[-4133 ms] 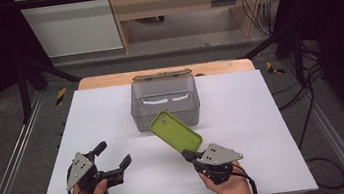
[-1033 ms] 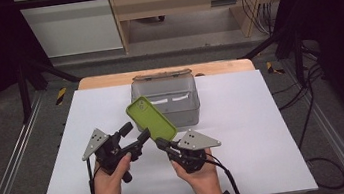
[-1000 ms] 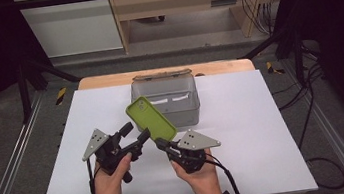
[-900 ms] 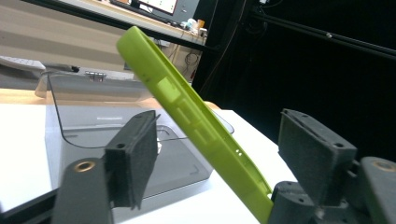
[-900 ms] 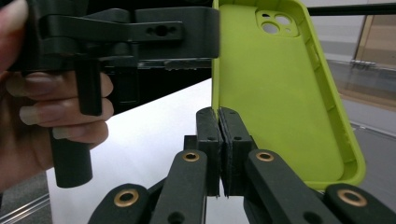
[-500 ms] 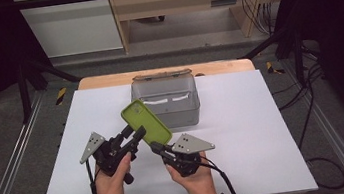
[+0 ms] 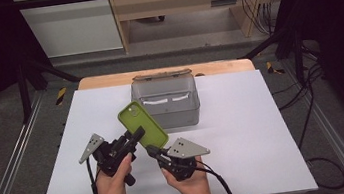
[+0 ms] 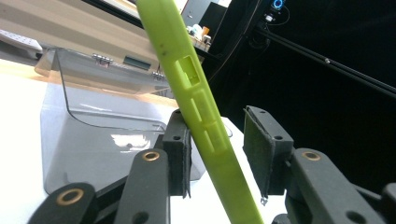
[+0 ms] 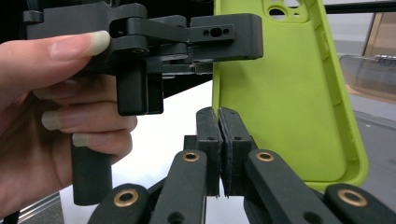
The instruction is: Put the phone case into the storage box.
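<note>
High view: right hand-held gripper (image 7: pixel 153 151) clamps the green phone case (image 7: pixel 142 126); left hand-held gripper (image 7: pixel 134 134) spread around it

The high view looks forward and down on the surface (image 7: pixel 265 130); both gripper views sit close behind the shared green phone case (image 7: pixel 142 125).

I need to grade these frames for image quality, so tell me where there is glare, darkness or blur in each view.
High view: even light on the white table, dark surroundings either side. Left gripper view: a bright reflection on the grey plastic box, black background at right, the green phone case sharp. Right gripper view: the hand and the right tool look slightly soft.
</note>
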A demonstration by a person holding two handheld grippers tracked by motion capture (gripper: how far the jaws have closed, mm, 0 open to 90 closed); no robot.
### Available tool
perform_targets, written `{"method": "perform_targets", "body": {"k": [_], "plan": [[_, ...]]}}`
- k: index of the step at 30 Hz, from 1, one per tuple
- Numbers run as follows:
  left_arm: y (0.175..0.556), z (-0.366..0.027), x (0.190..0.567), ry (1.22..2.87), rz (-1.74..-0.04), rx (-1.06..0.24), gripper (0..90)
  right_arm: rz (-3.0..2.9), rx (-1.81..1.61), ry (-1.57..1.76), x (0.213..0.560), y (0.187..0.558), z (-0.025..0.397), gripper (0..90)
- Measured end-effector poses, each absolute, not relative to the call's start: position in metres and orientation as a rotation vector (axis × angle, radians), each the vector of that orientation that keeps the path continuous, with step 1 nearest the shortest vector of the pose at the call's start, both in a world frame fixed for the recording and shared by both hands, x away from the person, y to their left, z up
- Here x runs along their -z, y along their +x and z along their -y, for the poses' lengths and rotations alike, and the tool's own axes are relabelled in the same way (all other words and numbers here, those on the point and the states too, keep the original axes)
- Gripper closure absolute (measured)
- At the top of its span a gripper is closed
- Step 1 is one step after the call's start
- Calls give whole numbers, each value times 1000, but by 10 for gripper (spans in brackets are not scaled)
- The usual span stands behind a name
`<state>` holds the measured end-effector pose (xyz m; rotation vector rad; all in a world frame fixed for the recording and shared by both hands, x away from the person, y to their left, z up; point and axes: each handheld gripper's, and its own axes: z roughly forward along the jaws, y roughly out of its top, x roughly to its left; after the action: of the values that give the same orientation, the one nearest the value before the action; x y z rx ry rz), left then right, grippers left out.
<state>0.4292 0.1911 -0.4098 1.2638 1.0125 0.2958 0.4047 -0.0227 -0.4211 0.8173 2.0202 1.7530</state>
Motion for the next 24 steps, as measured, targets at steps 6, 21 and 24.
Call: {"method": "perform_targets", "body": {"k": [6,21,24], "plan": [[428,-191,411,1249,-1028,-295,655,-2005,-1755,832,424,402,20,881],[424,-191,414,1228,-1044,-263,761,-2034,-1732,837,430,402,14,879],[424,-188,416,1253,-1046,-277,775,-2054,-1703,846,434,404,11,873]]}}
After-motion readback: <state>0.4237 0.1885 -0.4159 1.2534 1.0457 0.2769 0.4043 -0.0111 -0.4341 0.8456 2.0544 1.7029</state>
